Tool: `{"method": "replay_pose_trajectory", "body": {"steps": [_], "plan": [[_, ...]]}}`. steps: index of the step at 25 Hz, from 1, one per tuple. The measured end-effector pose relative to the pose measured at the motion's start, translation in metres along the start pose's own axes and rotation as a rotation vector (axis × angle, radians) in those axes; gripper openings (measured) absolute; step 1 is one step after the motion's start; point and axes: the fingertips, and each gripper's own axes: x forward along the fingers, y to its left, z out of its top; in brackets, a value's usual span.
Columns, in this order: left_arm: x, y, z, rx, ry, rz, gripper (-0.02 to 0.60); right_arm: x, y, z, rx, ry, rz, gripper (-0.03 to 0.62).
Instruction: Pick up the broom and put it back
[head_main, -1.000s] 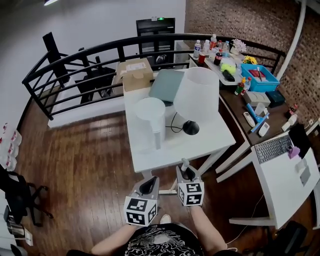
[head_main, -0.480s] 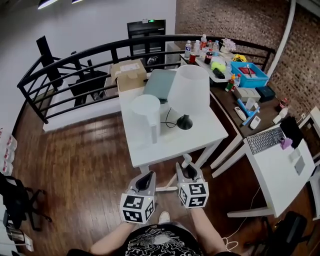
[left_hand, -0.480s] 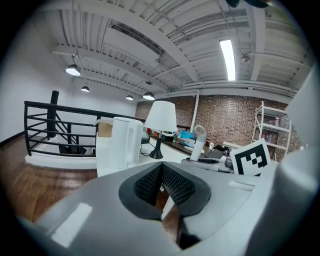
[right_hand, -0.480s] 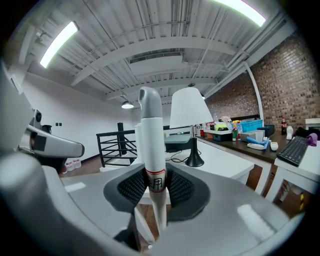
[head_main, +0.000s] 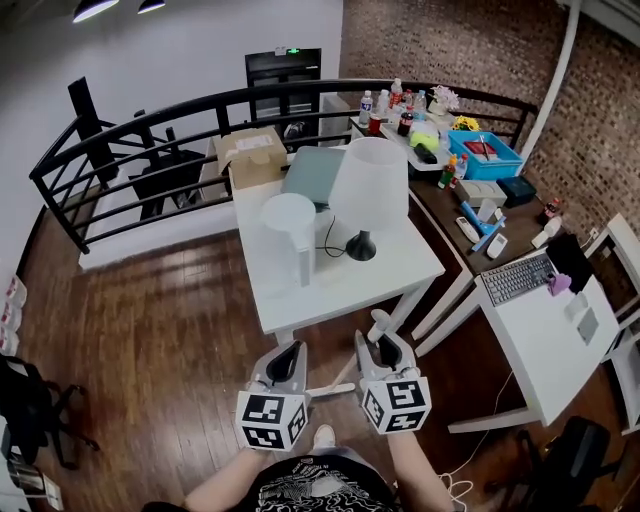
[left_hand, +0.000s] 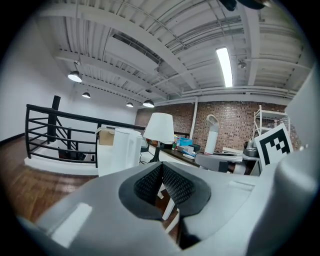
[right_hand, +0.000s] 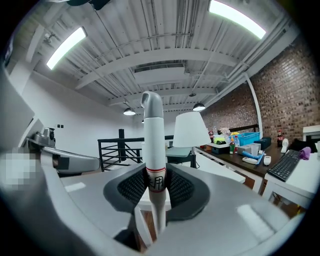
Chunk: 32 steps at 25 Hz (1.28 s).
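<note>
White broom handle (right_hand: 152, 145) standing upright, right gripper (head_main: 384, 352) clamping it just in front of bench (head_main: 345, 290), likely for carrying back; left gripper (head_main: 289, 364) hanging alongside, jaws pressed together, holding nothing.

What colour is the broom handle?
The broom handle is white; best seen in the right gripper view.

Left light-grey moulded tongs (head_main: 290, 358) and right light-grey moulded tongs (head_main: 382, 350): black ribbed pads (left_hand: 175, 186), rear cube of black-and-white square markers (head_main: 270, 420). Operator's garment: black white-patterned shirt (head_main: 315, 485).
</note>
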Motion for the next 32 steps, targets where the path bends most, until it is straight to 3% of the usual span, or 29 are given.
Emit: {"method": "replay_pose_trajectory", "body": {"steps": [14, 32], "plan": [[0.002, -0.014, -0.001, -0.027, -0.012, -0.038, 0.003, -0.032, 0.0, 0.019, -0.017, -0.043, -0.021, 0.095], [0.022, -0.015, -0.008, -0.015, 0.011, -0.022, 0.003, 0.006, -0.013, -0.034, -0.013, 0.027, 0.016, 0.095]]}}
